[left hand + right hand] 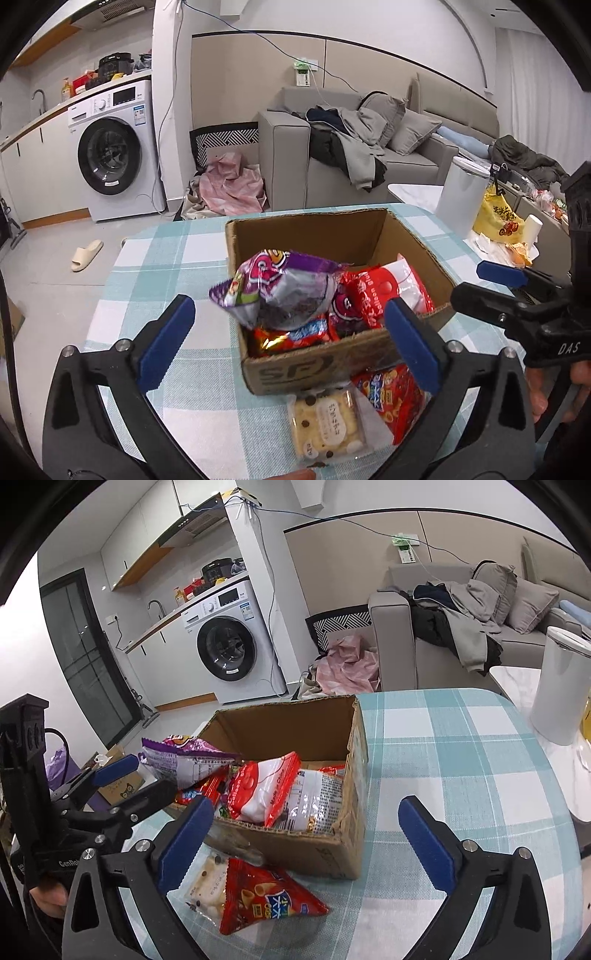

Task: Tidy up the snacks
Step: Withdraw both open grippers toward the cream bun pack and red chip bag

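Note:
A cardboard box (402,236) (280,727) stands on the checked tablecloth and holds several snack packs. A purple snack bag (284,288) (184,757) lies on top at its near-left corner, beside a red and white bag (384,291) (262,790). In front of the box lie a clear pack of cookies (325,424) (207,886) and a red snack bag (395,395) (262,897). My left gripper (288,339) (136,779) is open and empty, just short of the purple bag. My right gripper (306,842) (480,284) is open and empty, right of the box.
A white cylinder bin (461,195) (561,686) and a yellow bag (495,218) stand to the right on a white side table. A sofa (288,155) with clothes and a washing machine (110,151) are beyond the table.

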{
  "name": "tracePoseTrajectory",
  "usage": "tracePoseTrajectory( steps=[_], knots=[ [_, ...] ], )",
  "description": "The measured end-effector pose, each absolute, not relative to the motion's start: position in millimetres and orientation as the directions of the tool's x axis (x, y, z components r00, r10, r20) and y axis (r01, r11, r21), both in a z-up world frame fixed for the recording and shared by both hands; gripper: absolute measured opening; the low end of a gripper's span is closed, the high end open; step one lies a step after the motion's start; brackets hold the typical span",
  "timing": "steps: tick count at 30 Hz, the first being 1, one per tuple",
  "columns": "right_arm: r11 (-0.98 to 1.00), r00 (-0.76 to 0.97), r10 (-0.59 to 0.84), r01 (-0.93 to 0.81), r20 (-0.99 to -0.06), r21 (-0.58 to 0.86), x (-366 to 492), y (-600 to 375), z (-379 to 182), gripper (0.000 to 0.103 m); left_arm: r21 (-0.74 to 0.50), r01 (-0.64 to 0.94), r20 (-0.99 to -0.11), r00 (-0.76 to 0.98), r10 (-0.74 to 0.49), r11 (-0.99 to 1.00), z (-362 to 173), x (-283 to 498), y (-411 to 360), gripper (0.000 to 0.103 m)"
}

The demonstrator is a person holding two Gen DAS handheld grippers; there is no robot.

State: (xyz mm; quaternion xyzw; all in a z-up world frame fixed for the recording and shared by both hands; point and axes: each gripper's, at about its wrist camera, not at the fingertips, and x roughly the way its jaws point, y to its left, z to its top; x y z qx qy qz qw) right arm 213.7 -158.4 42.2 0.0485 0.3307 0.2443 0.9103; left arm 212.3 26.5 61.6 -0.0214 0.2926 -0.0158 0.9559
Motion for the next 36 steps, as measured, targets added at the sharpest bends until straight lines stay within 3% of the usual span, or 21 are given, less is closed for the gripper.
tracePoseTrajectory(
  steps=[18,36],
  knots=[
    [0.873,0.625,0.473,-0.429,-0.621,0.233,185.1,-153.3,27.4,0.102,-0.051,0.008,-0.560,0.828,-0.035,0.999,58.6,147.6,33.3,0.102],
    [0.869,0.551,0.470,-0.427,-0.690,0.252,170.4,-143.7,-10.6,0.102,-0.073,-0.003,-0.597,0.802,-0.041,0.997,24.6,132.3,35.3,0.102]
  ],
)
